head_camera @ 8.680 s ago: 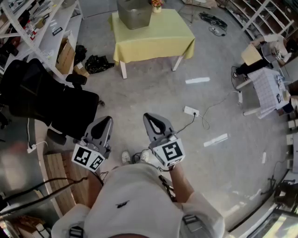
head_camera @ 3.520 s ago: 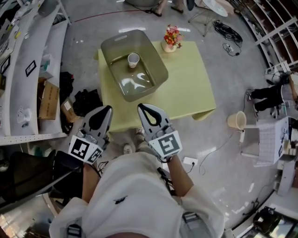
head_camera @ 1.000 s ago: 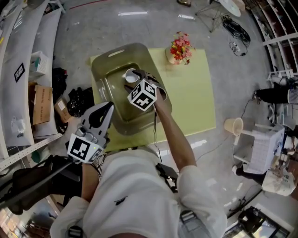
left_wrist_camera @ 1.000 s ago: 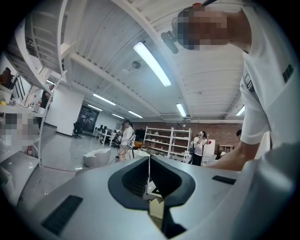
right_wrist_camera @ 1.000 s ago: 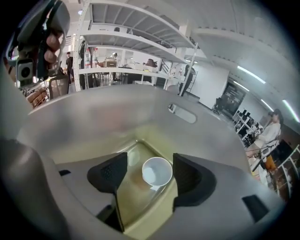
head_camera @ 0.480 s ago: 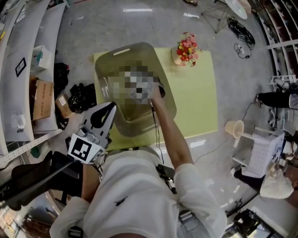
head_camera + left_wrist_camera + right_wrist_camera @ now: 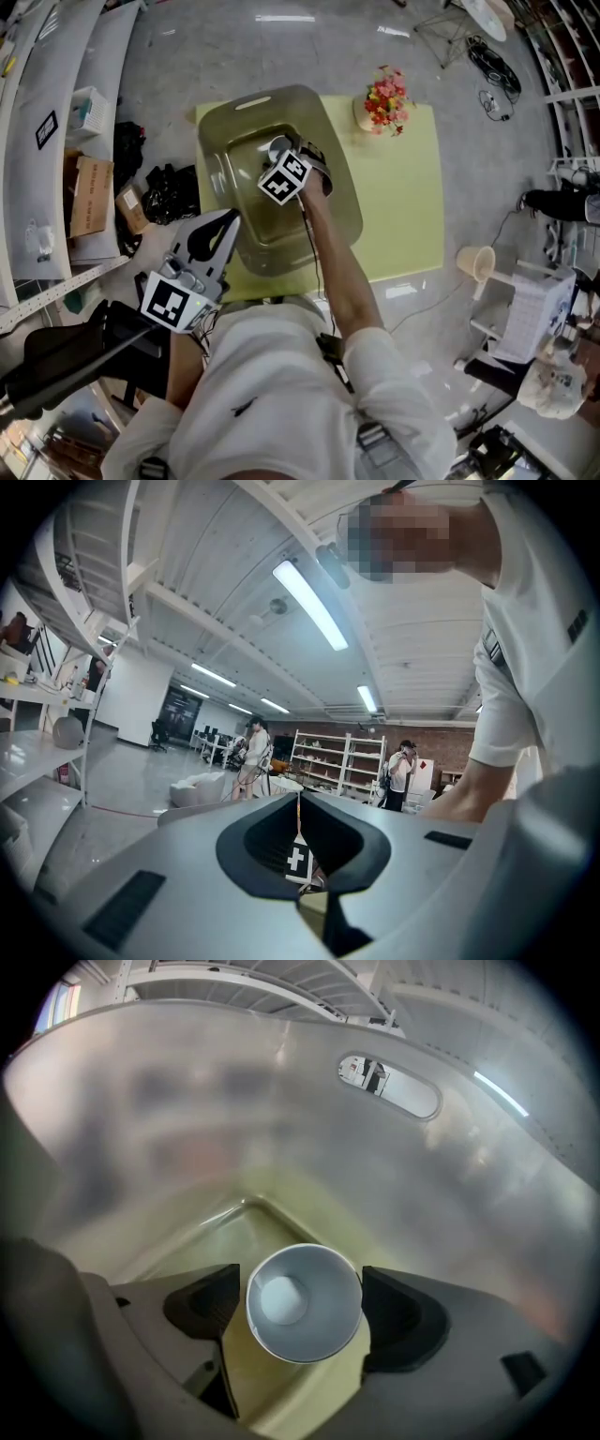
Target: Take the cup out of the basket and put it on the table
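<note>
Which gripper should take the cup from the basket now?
Right. The right gripper is inside the basket, its fingers just opened and straddling the upright cup, not yet gripping it. The left gripper hangs shut near the table's edge, outside the basket.

The cup (image 7: pixel 303 1302) is white, the basket (image 7: pixel 216 159) translucent grey. The bench (image 7: pixel 403 206) is pale yellow, its flowers (image 7: pixel 386 92) red.

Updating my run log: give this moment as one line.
stage: reach into basket | right gripper: jaws just opening, cup between, ungripped | left gripper: shut, empty
</note>
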Motion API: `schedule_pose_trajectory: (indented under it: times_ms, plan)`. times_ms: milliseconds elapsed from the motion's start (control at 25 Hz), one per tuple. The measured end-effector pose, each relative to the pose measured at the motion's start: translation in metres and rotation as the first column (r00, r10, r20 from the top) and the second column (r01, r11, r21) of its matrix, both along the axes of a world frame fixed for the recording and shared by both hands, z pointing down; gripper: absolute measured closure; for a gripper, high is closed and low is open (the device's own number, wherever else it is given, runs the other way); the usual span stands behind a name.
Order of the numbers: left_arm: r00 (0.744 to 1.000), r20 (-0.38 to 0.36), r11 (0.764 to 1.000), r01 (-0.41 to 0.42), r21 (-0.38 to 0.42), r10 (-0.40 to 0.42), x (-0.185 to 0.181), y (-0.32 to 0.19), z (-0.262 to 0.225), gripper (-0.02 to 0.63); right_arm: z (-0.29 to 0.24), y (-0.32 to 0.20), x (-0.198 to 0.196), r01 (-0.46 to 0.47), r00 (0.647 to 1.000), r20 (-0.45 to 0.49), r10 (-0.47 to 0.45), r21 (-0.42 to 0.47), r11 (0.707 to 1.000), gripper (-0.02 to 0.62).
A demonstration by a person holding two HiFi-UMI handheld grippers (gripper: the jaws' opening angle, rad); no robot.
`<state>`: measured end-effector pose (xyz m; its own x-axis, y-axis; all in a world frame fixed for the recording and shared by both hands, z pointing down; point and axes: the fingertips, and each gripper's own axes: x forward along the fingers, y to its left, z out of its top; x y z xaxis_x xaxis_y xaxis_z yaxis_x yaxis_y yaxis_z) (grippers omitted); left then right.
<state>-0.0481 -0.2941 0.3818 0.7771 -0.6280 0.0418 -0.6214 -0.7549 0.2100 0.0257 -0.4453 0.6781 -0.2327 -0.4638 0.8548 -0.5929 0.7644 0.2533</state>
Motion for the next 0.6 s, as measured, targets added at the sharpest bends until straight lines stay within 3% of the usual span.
schedule_pose_trajectory:
  times_ms: [200,320,400,600]
  plan:
    - [1.0,-0.004,1.0,0.003,-0.001,-0.003,-0.001,0.0,0.002,0.591,-0.002,-0.007,0.0,-0.012,1.0,-0.012,0.012,0.038,0.999,0.206]
    - [1.0,-0.007,1.0,0.003,0.0,-0.003,-0.003,0.001,0.002,0.589,-0.003,-0.014,0.005,0.039,0.99,-0.137,-0.024,0.102,0.994,0.206]
    - [1.0,-0.007,1.0,0.005,-0.006,-0.005,-0.004,0.002,0.004,0.591,0.002,-0.017,0.006,0.073,0.98,-0.194,-0.053,0.098,0.992,0.206]
    - [1.0,-0.008,1.0,0.007,-0.016,-0.007,-0.005,0.002,0.005,0.589,0.012,-0.016,0.006,0.099,0.974,-0.21,-0.086,0.053,0.994,0.206]
